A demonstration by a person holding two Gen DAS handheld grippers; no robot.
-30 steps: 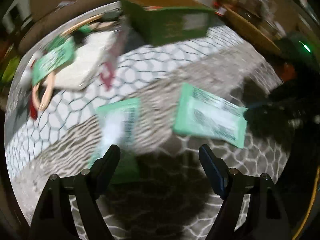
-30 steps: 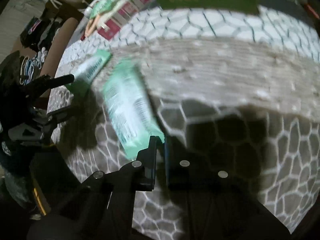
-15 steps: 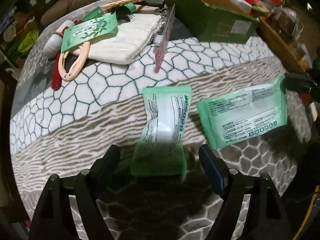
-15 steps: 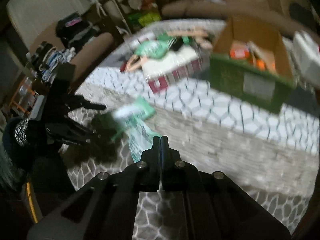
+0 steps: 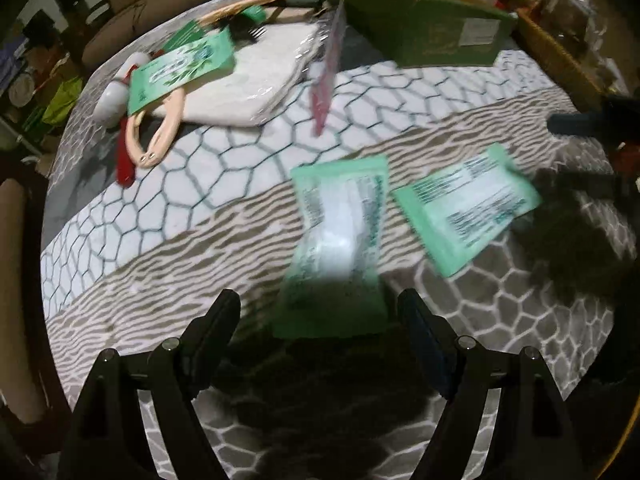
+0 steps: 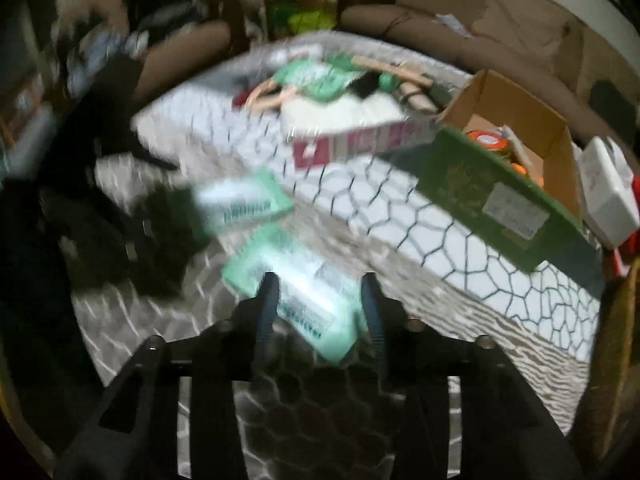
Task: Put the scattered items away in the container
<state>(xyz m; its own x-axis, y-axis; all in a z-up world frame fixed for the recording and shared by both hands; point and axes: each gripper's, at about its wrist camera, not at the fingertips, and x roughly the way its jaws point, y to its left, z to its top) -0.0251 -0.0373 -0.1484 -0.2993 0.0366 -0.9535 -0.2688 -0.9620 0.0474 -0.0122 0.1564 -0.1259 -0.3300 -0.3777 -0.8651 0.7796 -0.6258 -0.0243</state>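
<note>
Two green wipe packs lie on the patterned blanket. One pack (image 5: 336, 248) (image 6: 240, 200) sits just ahead of my left gripper (image 5: 320, 304), which is open and empty above its near end. The other pack (image 5: 466, 206) (image 6: 296, 280) shows between the fingers of my right gripper (image 6: 319, 284), whose jaws are opening; the pads do not press on it. That gripper (image 5: 588, 152) shows as dark fingers at the right edge of the left wrist view. The green cardboard box (image 5: 420, 28) (image 6: 492, 208) stands open at the far side with orange items inside.
Beyond the packs lie a white folded cloth pack (image 5: 248, 80), a leaf-printed green packet (image 5: 180, 68), beige tongs (image 5: 156, 140), a red tool (image 5: 124, 160) and an upright pink card (image 5: 328, 76). A white case (image 6: 608, 192) sits right of the box.
My right gripper, shut on the edge of one green pack earlier, now has its jaws apart, and the pack lies on the blanket. It rose and rolled. The left gripper stayed open.
</note>
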